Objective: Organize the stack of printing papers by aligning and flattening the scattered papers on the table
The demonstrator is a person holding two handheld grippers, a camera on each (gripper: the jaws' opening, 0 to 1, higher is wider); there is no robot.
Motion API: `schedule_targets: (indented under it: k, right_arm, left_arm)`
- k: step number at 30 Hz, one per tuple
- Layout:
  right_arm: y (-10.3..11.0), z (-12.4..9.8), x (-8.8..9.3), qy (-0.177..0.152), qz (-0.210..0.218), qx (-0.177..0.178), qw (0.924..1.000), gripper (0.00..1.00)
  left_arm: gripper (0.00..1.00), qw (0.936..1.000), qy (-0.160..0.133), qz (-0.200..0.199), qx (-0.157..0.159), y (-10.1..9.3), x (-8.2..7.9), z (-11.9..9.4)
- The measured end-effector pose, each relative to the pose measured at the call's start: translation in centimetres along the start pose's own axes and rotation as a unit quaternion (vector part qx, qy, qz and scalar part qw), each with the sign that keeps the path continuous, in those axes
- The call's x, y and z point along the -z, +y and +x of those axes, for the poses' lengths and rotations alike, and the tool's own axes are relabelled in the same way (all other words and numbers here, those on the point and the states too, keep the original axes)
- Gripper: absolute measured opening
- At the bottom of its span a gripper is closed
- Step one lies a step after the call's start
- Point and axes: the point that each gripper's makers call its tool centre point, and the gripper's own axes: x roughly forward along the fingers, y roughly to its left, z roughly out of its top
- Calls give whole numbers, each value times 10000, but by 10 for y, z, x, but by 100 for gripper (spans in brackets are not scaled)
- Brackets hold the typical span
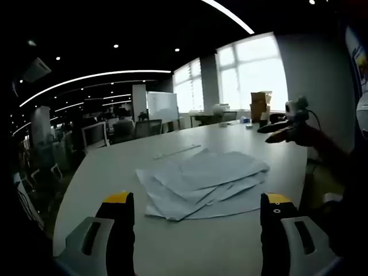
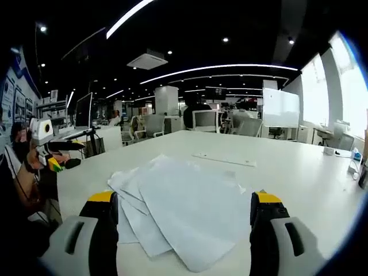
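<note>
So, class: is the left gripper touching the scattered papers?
Apart. In the left gripper view, bare table shows between the open left gripper and the papers.

Plain white, unpatterned sheets of printing paper (image 1: 204, 184) fanned loosely on a pale grey-white matte worktop (image 1: 115, 167). Black jaws tipped in yellow, backed by light grey housing, on the left claw (image 1: 198, 215) and likewise on the right claw (image 2: 183, 213). Thin white strip (image 2: 224, 159) lying pale against the worktop. Brown cardboard box (image 1: 260, 105) by bright white windows. Dark ceiling streaked with white light lines.
</note>
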Motion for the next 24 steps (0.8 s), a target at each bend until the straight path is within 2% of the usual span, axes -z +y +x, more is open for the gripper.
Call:
schedule_targets:
  k: [24]
  right_arm:
    - [-16,20,15,187,-4,168,9997,90]
  left_arm:
    - [93,10000,42,65,41,-2,2,-1]
